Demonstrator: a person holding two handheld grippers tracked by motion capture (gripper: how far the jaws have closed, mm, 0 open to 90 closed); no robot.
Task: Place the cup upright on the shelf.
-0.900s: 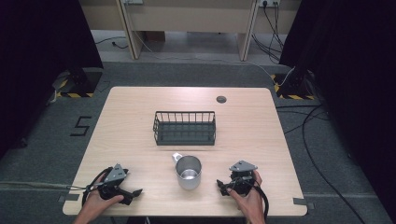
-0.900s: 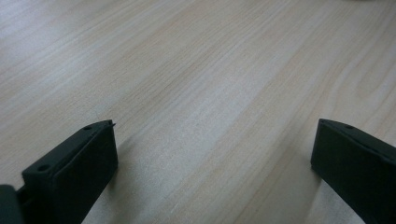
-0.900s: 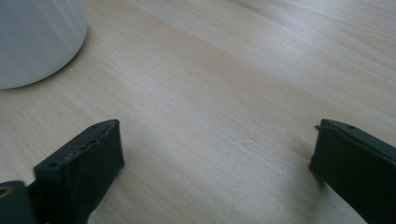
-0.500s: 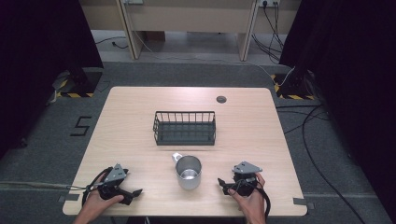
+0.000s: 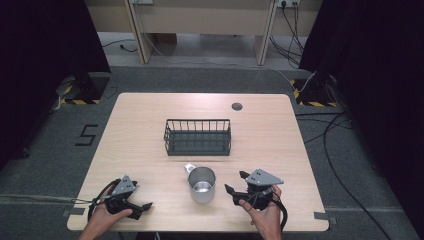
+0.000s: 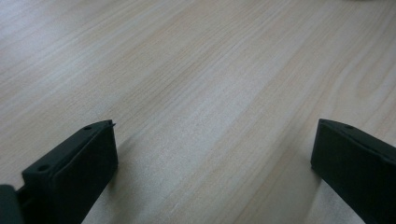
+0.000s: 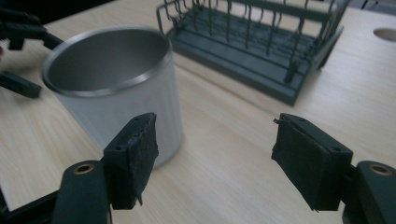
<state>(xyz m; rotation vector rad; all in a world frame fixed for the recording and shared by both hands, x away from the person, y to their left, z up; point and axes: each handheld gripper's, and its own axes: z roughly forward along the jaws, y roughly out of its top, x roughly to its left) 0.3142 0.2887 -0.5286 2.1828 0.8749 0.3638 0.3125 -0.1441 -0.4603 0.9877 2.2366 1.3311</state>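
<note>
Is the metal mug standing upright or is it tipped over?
Upright. The metal mug rests on its base on the table, open mouth facing up, seemingly empty.

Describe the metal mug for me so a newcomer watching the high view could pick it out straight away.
Start at the light wooden table and find the dark wire basket near its middle. Just toward the person from it stands the metal mug, between the left gripper and right gripper. It alone is shiny, silver and round, open top up.

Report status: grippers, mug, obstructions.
Left gripper open, on bare table. Right gripper open beside mug, not touching. Rack behind mug, apart.
</note>
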